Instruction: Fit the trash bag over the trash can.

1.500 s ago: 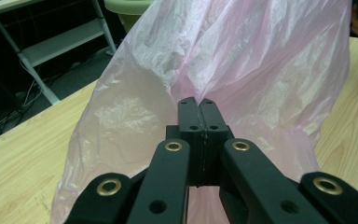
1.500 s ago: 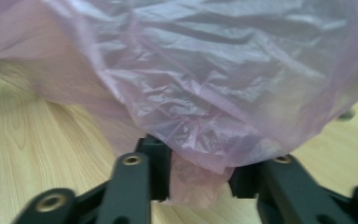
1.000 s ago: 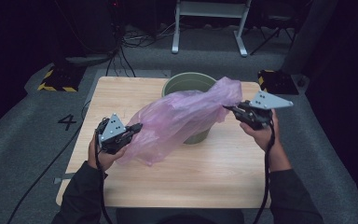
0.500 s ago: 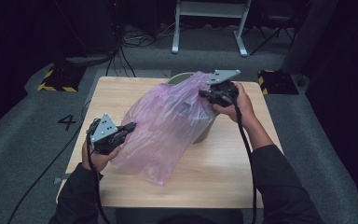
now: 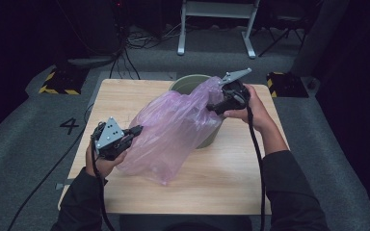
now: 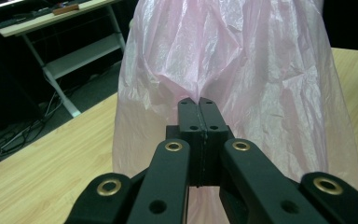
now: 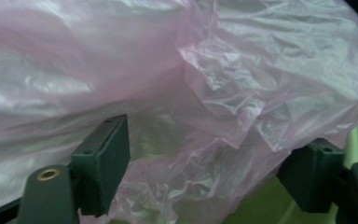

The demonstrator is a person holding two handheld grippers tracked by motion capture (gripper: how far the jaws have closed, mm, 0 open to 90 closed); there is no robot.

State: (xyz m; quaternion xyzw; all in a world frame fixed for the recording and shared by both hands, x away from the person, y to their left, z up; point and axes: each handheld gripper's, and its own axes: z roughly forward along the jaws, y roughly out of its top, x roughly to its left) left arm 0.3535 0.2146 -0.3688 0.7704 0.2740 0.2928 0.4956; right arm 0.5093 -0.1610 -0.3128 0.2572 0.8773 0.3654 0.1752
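A translucent pink plastic bag [image 5: 173, 130] stretches from the table's left front up to the olive green bin [image 5: 211, 137]. My left gripper [image 5: 137, 129] is shut on the bag's lower left edge; in the left gripper view its jaws [image 6: 196, 102] press together on the pink film [image 6: 242, 60]. My right gripper [image 5: 211, 107] is at the bag's upper end, by the bin's near rim. In the right gripper view its jaws [image 7: 209, 158] stand wide apart with crumpled bag [image 7: 214, 70] between them and green bin [image 7: 256, 205] below.
The bin stands at the back middle of the wooden table [image 5: 231, 183]. A white metal frame [image 5: 217, 19] and cables [image 5: 125, 53] lie on the floor beyond. Yellow-black striped blocks [image 5: 58, 79] flank the table's far corners.
My right gripper has swung left from the table's right side to the bin, carrying the bag's end over the rim. The left gripper has drifted a little toward the front left.
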